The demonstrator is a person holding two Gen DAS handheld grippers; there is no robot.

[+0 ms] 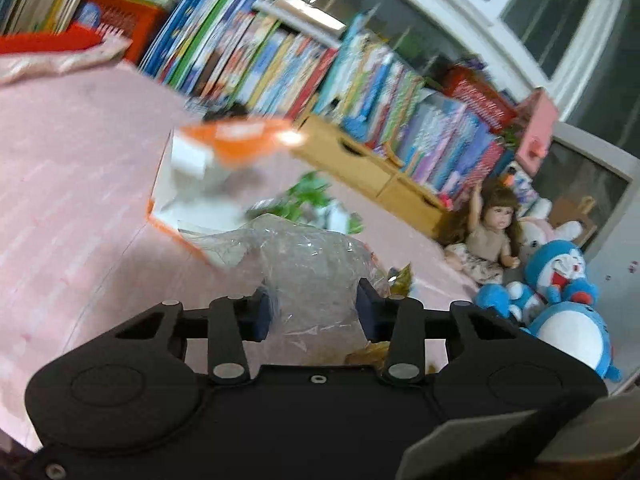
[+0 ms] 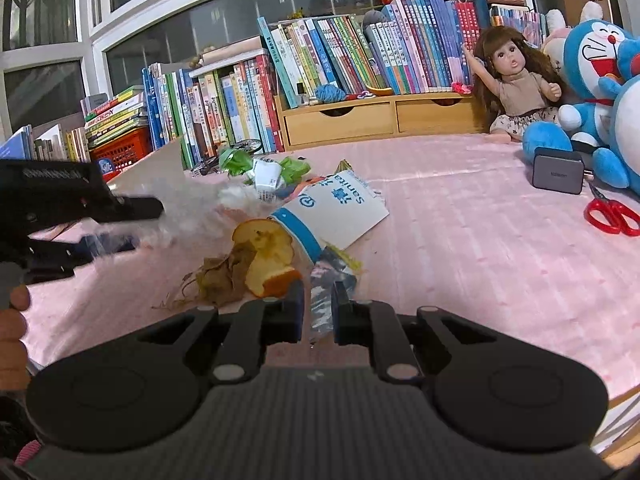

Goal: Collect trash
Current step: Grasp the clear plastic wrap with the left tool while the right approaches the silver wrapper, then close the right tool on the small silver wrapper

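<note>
Holding a clear plastic bag (image 1: pixel 308 276) between its pads, your left hand-held gripper (image 1: pixel 316 312) sits partly closed on the crumpled film above the pink counter (image 1: pixel 72 184). Your right hand-held gripper (image 2: pixel 316 312) pinches a clear wrapper (image 2: pixel 326 292), jaws nearly shut. Just beyond it lie an apple core (image 2: pixel 266 256), dried leaves (image 2: pixel 220 280) and a paper cup (image 2: pixel 332 216).

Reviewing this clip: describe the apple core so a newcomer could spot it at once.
On the pink mat, look at the trash heap in front of the right gripper. The apple core lies beside the white-and-blue paper cup: yellow bitten flesh, orange skin, dry brown leaves against it.
</note>
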